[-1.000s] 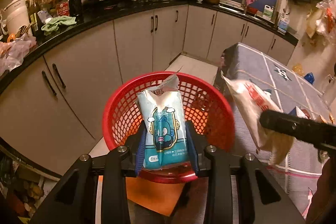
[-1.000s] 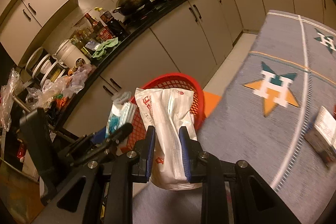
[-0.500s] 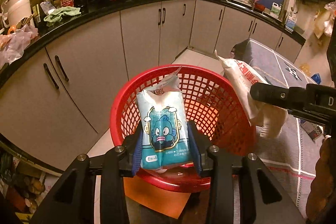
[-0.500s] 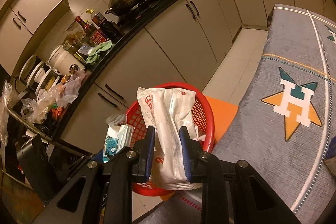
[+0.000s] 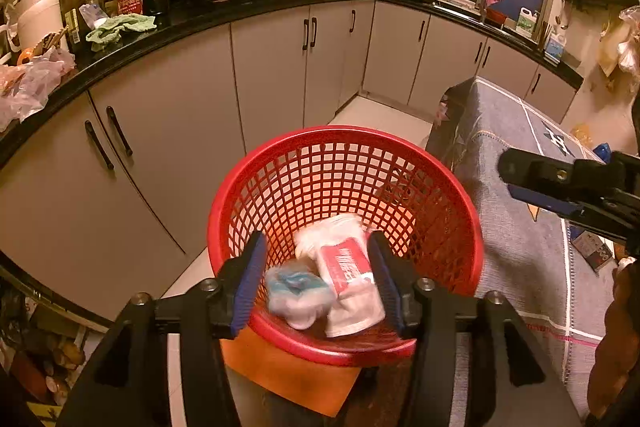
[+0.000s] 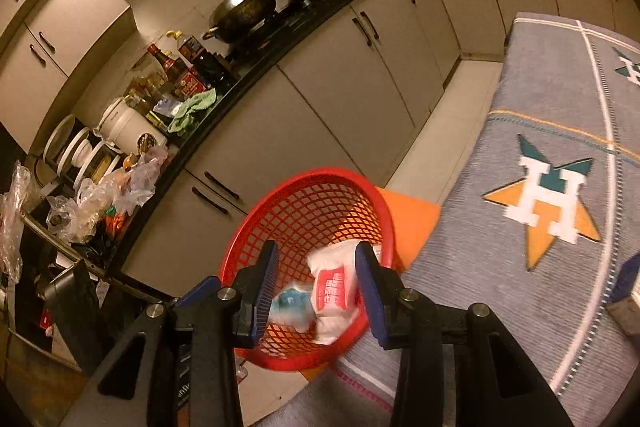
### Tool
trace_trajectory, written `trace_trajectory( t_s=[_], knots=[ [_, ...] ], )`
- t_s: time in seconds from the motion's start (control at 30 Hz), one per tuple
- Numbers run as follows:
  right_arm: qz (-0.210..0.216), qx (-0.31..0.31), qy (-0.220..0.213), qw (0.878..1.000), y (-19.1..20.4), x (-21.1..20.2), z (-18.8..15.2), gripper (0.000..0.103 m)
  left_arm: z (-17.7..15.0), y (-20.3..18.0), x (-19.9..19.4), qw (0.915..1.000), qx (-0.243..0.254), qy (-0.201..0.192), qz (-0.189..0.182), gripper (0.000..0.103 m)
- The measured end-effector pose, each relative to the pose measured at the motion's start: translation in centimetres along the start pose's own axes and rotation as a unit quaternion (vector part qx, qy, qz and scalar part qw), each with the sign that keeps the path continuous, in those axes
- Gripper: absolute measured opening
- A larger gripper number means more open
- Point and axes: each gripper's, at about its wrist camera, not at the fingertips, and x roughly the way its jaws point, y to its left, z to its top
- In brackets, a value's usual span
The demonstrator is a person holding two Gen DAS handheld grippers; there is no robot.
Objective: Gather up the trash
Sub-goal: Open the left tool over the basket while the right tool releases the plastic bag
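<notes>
Both hand-held grippers, left and right, have just been opening, nothing between; your soft, light packets lie below in the basket; pinch mid-body.

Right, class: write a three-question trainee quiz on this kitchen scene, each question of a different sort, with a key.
1. True or false: both packets lie inside the red basket.
2. What state are the left gripper and right gripper in? A) both shut on packets B) both open, nothing held C) only the left open
3. Fill in: the white and red packet lies beside the ____ packet.

Key: 1 true. 2 B; both sets of jaws have just been opening, with nothing pressed between the pads. 3 blue.
</notes>
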Motion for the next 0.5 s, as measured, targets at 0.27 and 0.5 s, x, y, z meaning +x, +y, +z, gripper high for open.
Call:
trace_trajectory(
  t_s=[0.27,0.5],
  knots=[
    [-0.010,-0.005,-0.008,1.000,-0.7,-3.4,-1.9,0.043,-0.5,-2.0,-2.5,0.9997,0.013,-0.017,-0.013,0.060],
    [-0.017,0.007,-0.032,0.999,-2.1,-7.7,-3.9,0.043,-1.8,-6.3,-3.8,0.9979,0.049,-0.015,-0.039,0.064]
  ],
)
